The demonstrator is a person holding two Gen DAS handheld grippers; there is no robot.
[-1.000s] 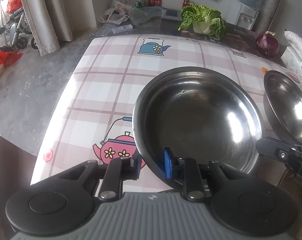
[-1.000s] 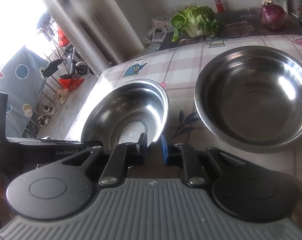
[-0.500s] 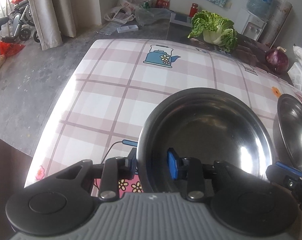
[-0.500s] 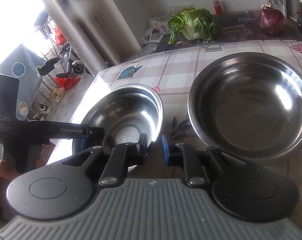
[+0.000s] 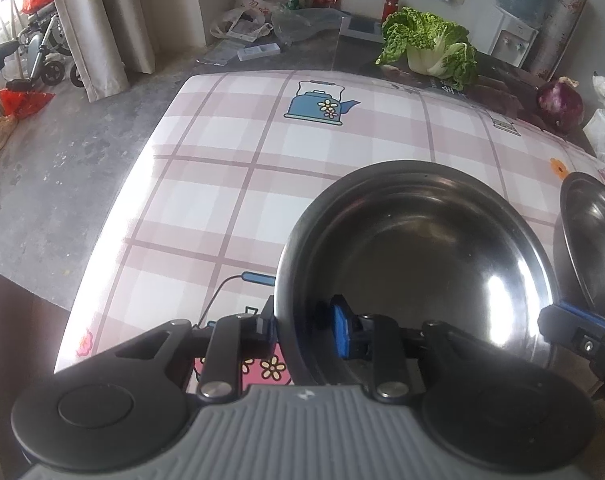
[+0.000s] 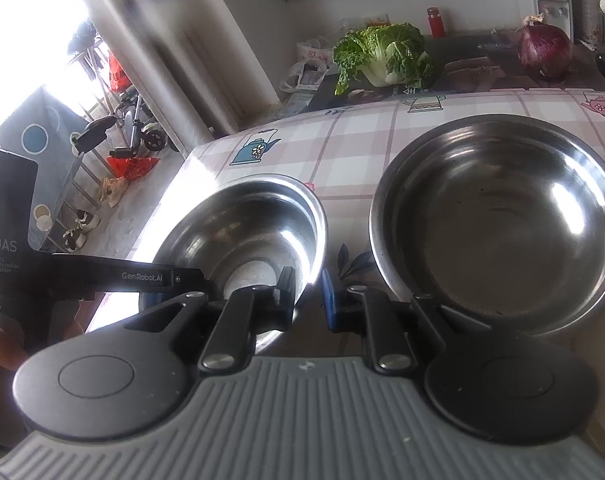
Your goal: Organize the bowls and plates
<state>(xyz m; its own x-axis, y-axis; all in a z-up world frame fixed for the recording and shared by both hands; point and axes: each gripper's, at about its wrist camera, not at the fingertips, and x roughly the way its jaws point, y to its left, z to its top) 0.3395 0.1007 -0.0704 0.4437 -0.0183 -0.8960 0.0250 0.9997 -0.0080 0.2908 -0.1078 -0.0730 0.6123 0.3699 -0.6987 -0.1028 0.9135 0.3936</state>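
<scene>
Our left gripper has its jaws clamped on the near rim of the smaller steel bowl, one finger outside the wall, the blue-padded one inside. From the left wrist camera the bowl looks raised and tilted over the checked tabletop, though we cannot tell for sure whether its far edge touches the cloth.

Over on the right wrist camera, our right gripper has one finger dipped inside that same smaller bowl and the blue one outside, so its jaws straddle the rim on the bowl's right side. There is a gap between the pads, and whether they actually pinch the metal we cannot tell. The left gripper's black body reaches in from the left of this view, meeting the bowl's near left edge.

Just beside it, to the right, the bigger steel bowl sits upright on the tabletop, close to the smaller one but apart from it. In the left view we catch only its rim at the right edge, with the right gripper's finger in front of it.

Beyond the cloth, on the dark surface at the back, a leafy cabbage and a red onion rest well away from both bowls. A blue teapot print marks the far side of the tabletop.
</scene>
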